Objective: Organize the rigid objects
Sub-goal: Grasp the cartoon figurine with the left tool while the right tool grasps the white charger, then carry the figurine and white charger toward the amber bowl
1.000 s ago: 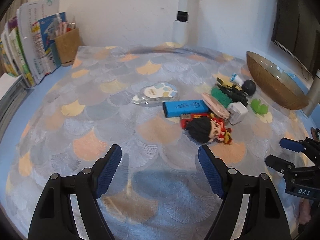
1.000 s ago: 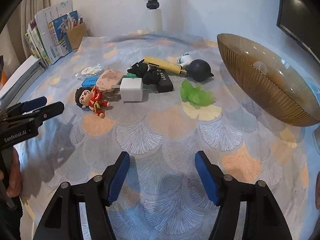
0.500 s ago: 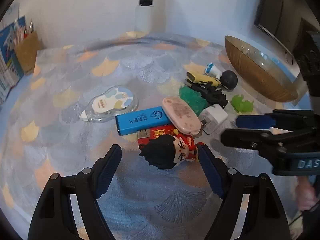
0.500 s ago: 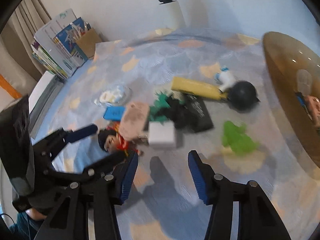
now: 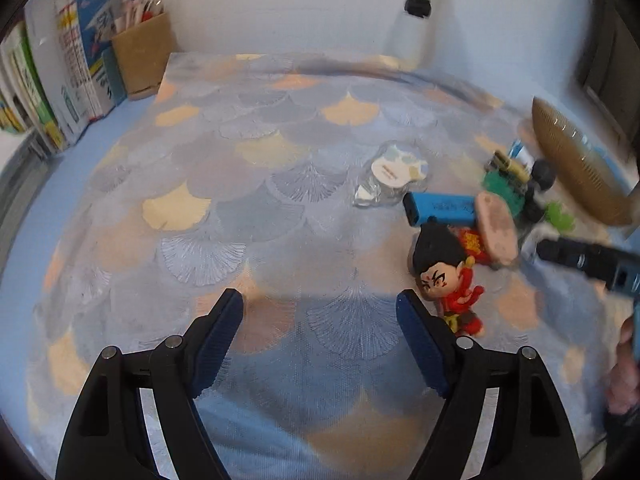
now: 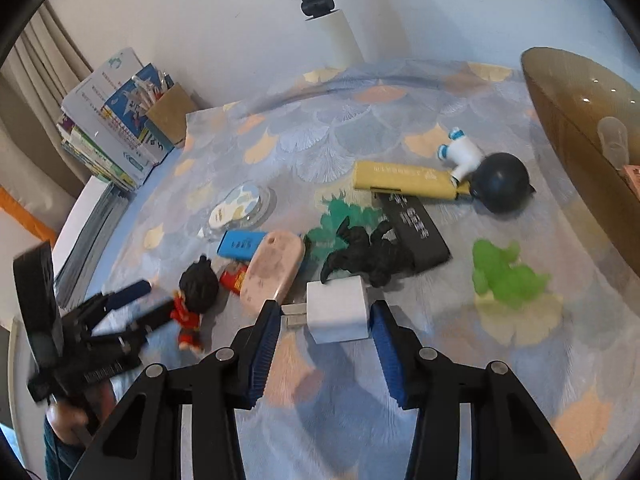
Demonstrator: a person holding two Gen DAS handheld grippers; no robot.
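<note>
The right gripper (image 6: 324, 320) has its blue pads on either side of the white charger cube (image 6: 338, 310), and its jaws are closing. The right pad looks to be at the cube's side; the left pad meets the plug prongs rather than the body, so I judge the grip not yet firm. The cube lies on the patterned tablecloth (image 6: 360, 128) at the near edge of the pile, and everything else is best placed from it.

Touching the cube's far side is the black dinosaur figure (image 6: 368, 248); just to its left lies the pink case (image 6: 272, 272), overlapping a red box (image 6: 234, 276) and a blue box (image 6: 240, 244). Further left of the cube stands the doll in red (image 6: 192, 300), with the left gripper (image 5: 320, 328) beside it, fingers spread and nothing between them. To the cube's right sits the green toy (image 6: 504, 272), and well beyond that the brown bowl (image 6: 560, 120), which already seems to hold something.

To do this pick well, the pads should centre on the cube's flat faces rather than on the prongs, or it may twist as the jaws meet. Lifting straight up before swinging toward the bowl should keep it from dragging the dinosaur or the pink case along.
</note>
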